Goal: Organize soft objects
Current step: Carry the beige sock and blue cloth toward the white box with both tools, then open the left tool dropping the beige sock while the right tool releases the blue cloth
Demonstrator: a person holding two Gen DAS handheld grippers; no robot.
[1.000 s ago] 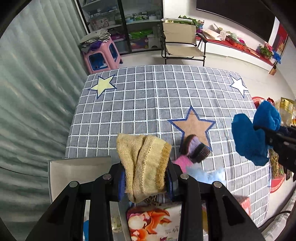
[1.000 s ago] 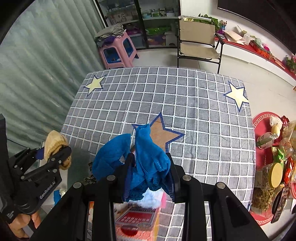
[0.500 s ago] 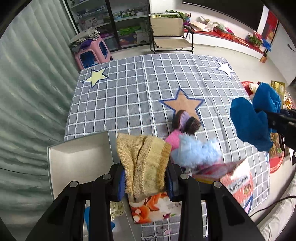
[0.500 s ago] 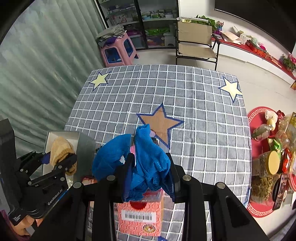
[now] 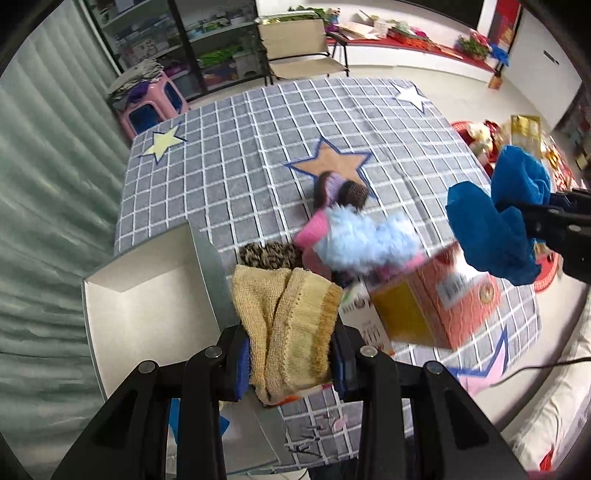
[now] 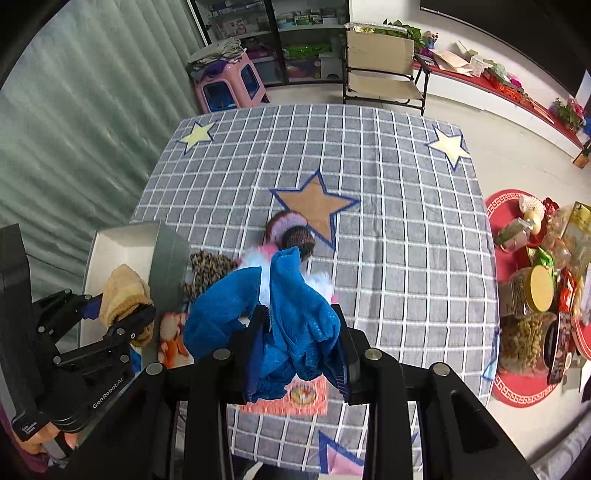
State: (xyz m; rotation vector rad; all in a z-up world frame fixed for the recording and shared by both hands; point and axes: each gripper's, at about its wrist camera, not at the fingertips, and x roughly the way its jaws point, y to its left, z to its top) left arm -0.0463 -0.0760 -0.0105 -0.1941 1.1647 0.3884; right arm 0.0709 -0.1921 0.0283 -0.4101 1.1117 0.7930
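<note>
Left tool (image 5: 291, 354) clamped on folded tan knitted sock (image 5: 286, 325); right tool (image 6: 299, 350) clamped on crumpled blue fabric (image 6: 273, 314), above bench (image 6: 388, 236).

Table (image 6: 388, 206) under grey grid cloth with star patches. Beyond its far edge: beige folding chair (image 6: 382, 70), pink plastic stool (image 6: 231, 86) topped with folded cloth, dark glass-front shelving (image 6: 280, 33) against back wall. Pale green curtain (image 6: 85, 122) left of table. Red round mat (image 6: 517, 295) on light floor right of table. Red ledge (image 6: 517, 92) along white wall.
</note>
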